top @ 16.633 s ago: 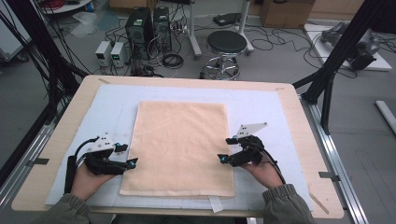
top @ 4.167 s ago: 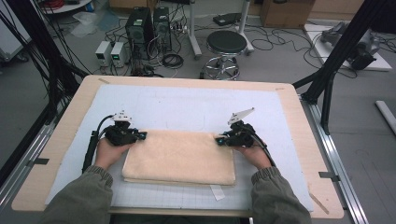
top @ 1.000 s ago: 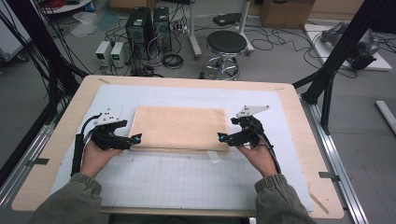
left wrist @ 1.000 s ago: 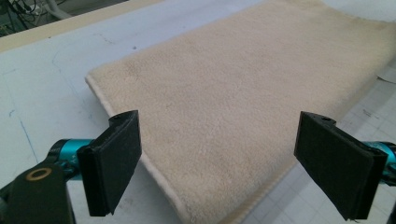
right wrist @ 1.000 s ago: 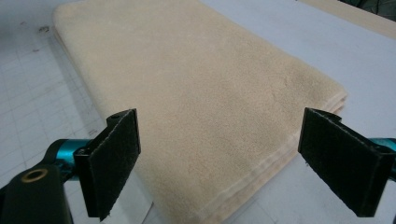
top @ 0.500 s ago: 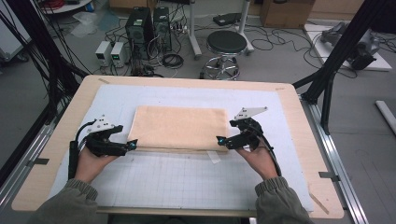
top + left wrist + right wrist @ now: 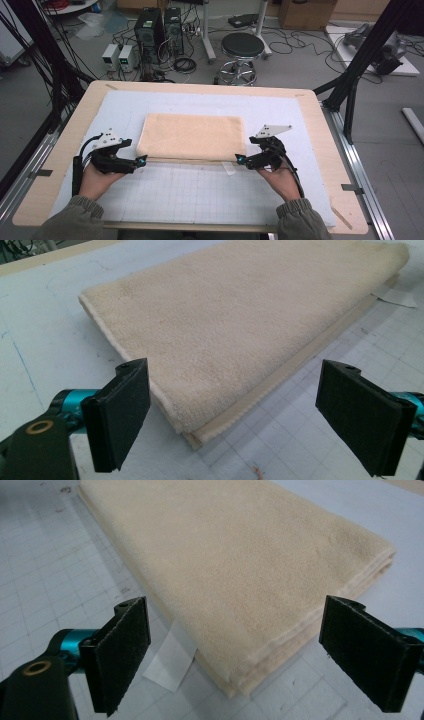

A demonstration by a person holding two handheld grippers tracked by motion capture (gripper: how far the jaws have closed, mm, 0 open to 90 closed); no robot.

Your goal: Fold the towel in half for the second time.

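Note:
A cream towel point(image 7: 192, 136), folded in half, lies flat on the white gridded mat point(image 7: 200, 190). My left gripper point(image 7: 141, 161) rests just off the towel's near left corner point(image 7: 192, 432), jaws wide apart with nothing between them. At the near right corner point(image 7: 235, 685) my right gripper point(image 7: 239, 160) also stands open and empty. A white care label point(image 7: 170, 662) sticks out from under the towel's near edge beside the right gripper. In the left gripper view the towel point(image 7: 250, 315) stretches away from between the pads point(image 7: 120, 412). The right gripper view shows the towel point(image 7: 240, 555) between its pads point(image 7: 367, 652).
The wooden table rim point(image 7: 40, 180) frames the mat. Bare mat lies in front of the towel and behind it. Beyond the table stand a black stool point(image 7: 242, 47), computer boxes point(image 7: 155, 25) and floor cables. Black frame posts point(image 7: 360, 55) rise at the table's right.
The towel went from spread out to folded in half and sits farther back. In the last second both grippers let go of its near edge and drew back slightly toward the person.

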